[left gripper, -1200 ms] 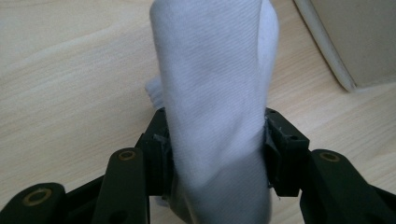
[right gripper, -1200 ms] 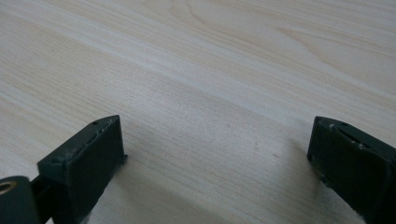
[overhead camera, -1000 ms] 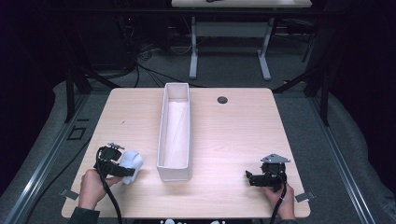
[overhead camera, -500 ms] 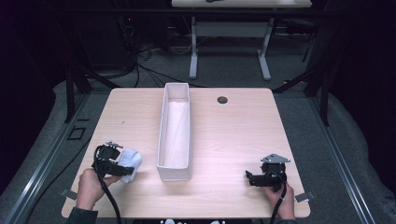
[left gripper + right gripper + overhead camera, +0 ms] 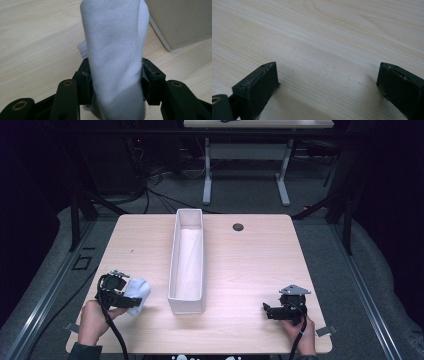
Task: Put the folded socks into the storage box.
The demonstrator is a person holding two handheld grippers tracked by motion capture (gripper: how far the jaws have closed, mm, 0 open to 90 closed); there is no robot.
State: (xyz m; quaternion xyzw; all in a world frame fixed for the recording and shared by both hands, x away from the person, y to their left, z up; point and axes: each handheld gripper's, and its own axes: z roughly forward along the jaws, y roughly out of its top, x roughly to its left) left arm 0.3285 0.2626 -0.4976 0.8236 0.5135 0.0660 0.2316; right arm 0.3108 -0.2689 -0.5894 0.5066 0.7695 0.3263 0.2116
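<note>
At the lower left of the high view the left gripper has its jaws clenched on a white cloth just left of the long white tray, while at lower right the right gripper rests on the wooden surface, jaws spread wide.
</note>
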